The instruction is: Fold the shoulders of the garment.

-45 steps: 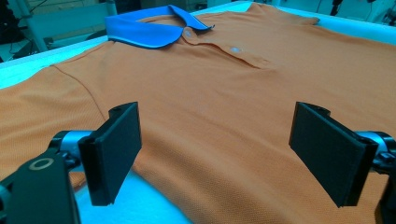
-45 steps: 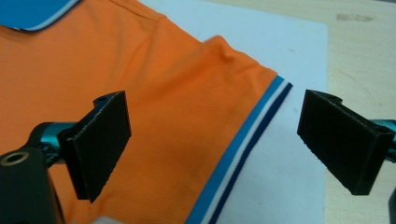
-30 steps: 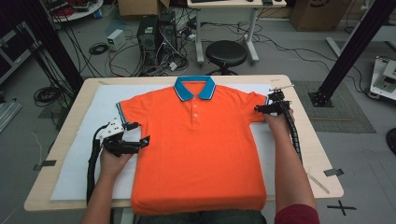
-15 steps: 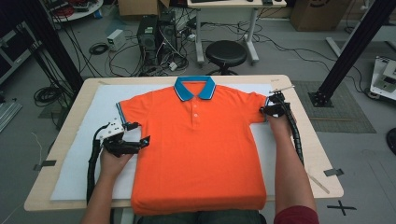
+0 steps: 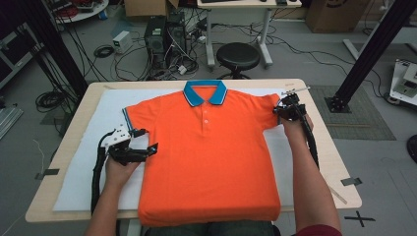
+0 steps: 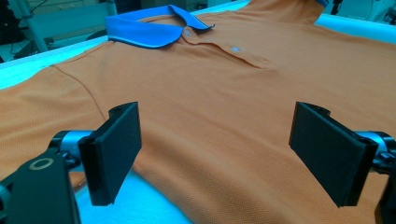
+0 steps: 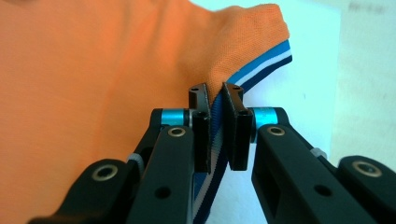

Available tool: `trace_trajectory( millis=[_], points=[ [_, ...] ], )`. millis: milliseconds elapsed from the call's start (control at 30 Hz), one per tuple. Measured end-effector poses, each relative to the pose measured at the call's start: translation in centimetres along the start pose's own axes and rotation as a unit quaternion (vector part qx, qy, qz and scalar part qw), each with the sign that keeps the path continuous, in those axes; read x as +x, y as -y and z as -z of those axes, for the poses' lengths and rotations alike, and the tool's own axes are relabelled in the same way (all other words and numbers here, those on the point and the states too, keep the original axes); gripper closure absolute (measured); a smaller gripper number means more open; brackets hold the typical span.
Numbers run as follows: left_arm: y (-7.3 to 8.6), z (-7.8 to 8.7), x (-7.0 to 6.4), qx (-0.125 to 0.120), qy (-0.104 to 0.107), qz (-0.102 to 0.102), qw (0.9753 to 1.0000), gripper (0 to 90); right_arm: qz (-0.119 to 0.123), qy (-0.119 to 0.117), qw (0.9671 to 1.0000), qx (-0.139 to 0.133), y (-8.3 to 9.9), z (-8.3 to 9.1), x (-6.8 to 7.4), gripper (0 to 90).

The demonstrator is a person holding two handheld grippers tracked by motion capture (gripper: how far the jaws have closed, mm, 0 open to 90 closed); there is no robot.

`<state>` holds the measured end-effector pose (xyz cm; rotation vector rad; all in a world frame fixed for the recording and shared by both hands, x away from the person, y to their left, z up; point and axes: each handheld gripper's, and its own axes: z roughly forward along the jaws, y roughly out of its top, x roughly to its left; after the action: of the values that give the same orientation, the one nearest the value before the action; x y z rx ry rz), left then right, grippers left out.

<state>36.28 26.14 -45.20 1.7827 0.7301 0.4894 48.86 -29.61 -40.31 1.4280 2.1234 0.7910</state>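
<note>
An orange polo shirt (image 5: 209,147) with a blue collar (image 5: 204,92) lies flat, front up, on a white sheet (image 5: 93,162). My right gripper (image 5: 289,107) is at the shirt's right sleeve; in the right gripper view its jaws are shut on the striped sleeve cuff (image 7: 261,67), which is lifted a little. My left gripper (image 5: 142,142) stands open at the shirt's left side edge, below the left sleeve. In the left gripper view its fingers (image 6: 116,149) are wide apart over the orange shirt (image 6: 224,116), with nothing between them.
The white sheet covers a wooden table (image 5: 339,167). A black stool (image 5: 238,55), computers and several cables (image 5: 162,44) stand on the floor beyond the far edge. A black frame post (image 5: 369,54) rises at the right.
My right gripper has closed in on the right sleeve cuff and shifted slightly. The left gripper has barely moved.
</note>
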Motion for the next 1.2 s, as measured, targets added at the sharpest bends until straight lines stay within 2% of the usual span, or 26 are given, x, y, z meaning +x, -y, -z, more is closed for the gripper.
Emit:
trace_trajectory(
  millis=[200,233,267,467,533,567,667,700,733,800,867,900,933,1067,1200],
  points=[
    [0.0,0.0,0.0,0.002,0.000,0.000,1.0000,17.1,0.053,-0.002,0.9984,-0.020,-1.1,1.4,2.6,83.5],
    [0.0,0.0,0.0,0.002,0.000,0.000,1.0000,17.1,0.053,-0.002,0.9984,-0.020,-1.1,1.4,2.6,83.5],
    [0.0,0.0,0.0,0.002,0.000,-0.001,1.0000,17.0,0.067,-0.008,0.9975,-0.023,-1.3,1.6,3.4,83.3],
    [0.0,0.0,0.0,0.002,0.000,0.003,1.0000,17.1,0.086,-0.021,0.9956,-0.031,-1.8,1.9,5.1,83.2],
    [0.0,0.0,0.0,0.003,0.000,0.002,1.0000,17.1,0.095,-0.031,0.9943,-0.037,-2.0,2.0,6.0,83.0],
    [0.0,0.0,0.0,0.003,0.000,0.002,1.0000,17.1,0.095,-0.031,0.9943,-0.037,-2.0,2.0,6.0,83.0],
    [0.0,0.0,0.0,0.002,0.000,0.002,1.0000,17.1,0.113,-0.038,0.9923,-0.034,-2.2,2.1,7.5,82.5],
    [0.0,0.0,0.0,0.002,0.000,0.002,1.0000,17.1,0.113,-0.038,0.9923,-0.034,-2.2,2.1,7.5,82.5],
    [0.0,0.0,0.0,0.003,0.000,0.002,1.0000,17.1,0.123,-0.043,0.9909,-0.035,-2.2,2.2,8.4,82.1],
    [0.0,0.0,0.0,0.003,0.000,0.002,1.0000,17.1,0.136,-0.055,0.9884,-0.039,-2.1,2.3,9.4,78.7],
    [0.0,0.0,0.0,0.003,0.000,0.001,1.0000,17.1,0.136,-0.074,0.9871,-0.039,-2.1,2.3,10.2,69.5],
    [0.0,0.0,0.0,0.003,0.000,0.001,1.0000,17.1,0.136,-0.074,0.9871,-0.039,-2.1,2.3,10.2,69.5],
    [0.0,0.0,0.0,0.002,0.000,0.001,1.0000,17.1,0.132,-0.084,0.9865,-0.046,-2.1,2.3,10.8,64.5],
    [0.0,0.0,-0.1,0.002,-0.001,-0.002,1.0000,17.1,0.128,-0.087,0.9867,-0.051,-2.3,2.2,11.3,59.1],
    [0.0,0.0,-0.1,0.002,-0.001,-0.001,1.0000,17.0,0.125,-0.089,0.9874,-0.041,-2.2,1.4,11.6,54.0]
  ],
)
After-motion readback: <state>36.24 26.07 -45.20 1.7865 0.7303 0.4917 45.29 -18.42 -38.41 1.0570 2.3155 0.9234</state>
